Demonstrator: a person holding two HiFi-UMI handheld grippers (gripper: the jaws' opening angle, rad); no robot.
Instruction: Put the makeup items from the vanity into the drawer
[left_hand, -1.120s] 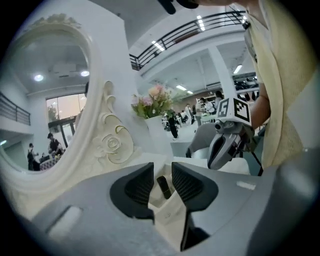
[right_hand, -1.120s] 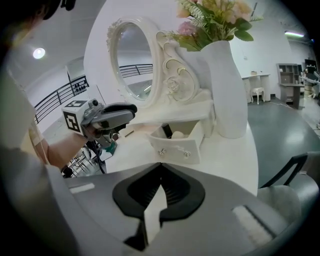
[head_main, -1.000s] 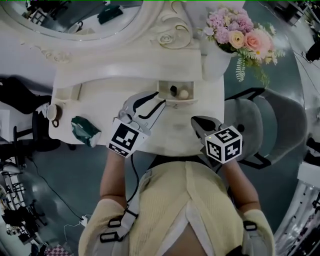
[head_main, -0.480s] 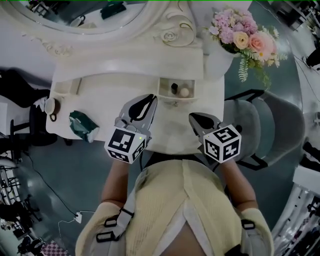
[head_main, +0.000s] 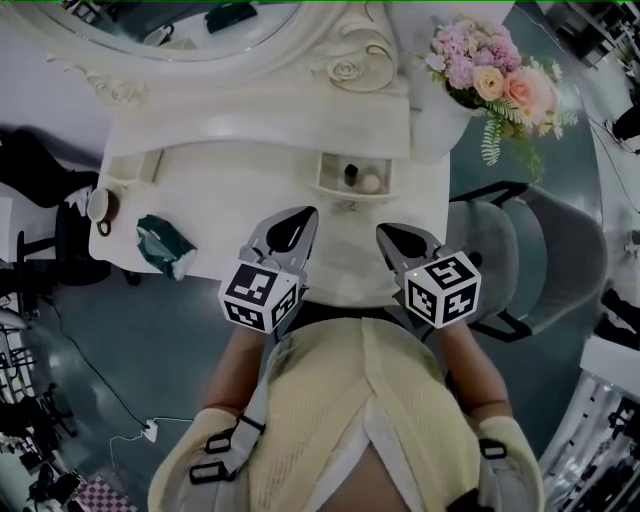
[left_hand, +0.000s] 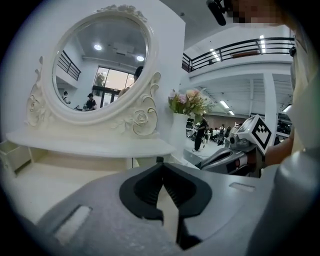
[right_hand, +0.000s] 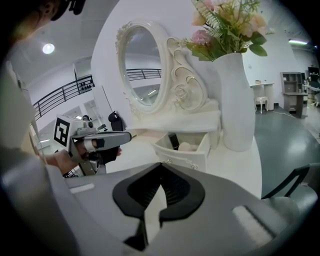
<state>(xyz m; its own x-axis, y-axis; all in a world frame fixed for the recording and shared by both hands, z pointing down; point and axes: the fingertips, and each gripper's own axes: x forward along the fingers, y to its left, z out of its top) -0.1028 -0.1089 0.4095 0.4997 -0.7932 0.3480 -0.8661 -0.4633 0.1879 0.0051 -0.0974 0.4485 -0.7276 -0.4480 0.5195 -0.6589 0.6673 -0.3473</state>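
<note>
The small white drawer (head_main: 335, 188) of the vanity (head_main: 230, 190) stands open with a dark tube (head_main: 349, 176) and a beige round item (head_main: 371, 184) inside it. Both show in the right gripper view too, the tube (right_hand: 173, 141) beside the round item (right_hand: 188, 146). My left gripper (head_main: 305, 213) hovers over the tabletop in front of the drawer. Its jaws have just been closing, and they meet with nothing between them (left_hand: 162, 166). My right gripper (head_main: 383, 231) hangs beside it near the front edge, shut and empty (right_hand: 161, 166).
A green pouch (head_main: 165, 246) and a cup (head_main: 100, 206) lie at the vanity's left end. A white vase (head_main: 438, 125) of flowers stands at the back right, close to the drawer. The oval mirror (left_hand: 102, 65) rises behind. A grey chair (head_main: 535, 250) stands to the right.
The left gripper's jaws went from wide open to shut. That gripper rolled and drew back from the drawer toward the table's front edge. The right gripper hardly moved.
</note>
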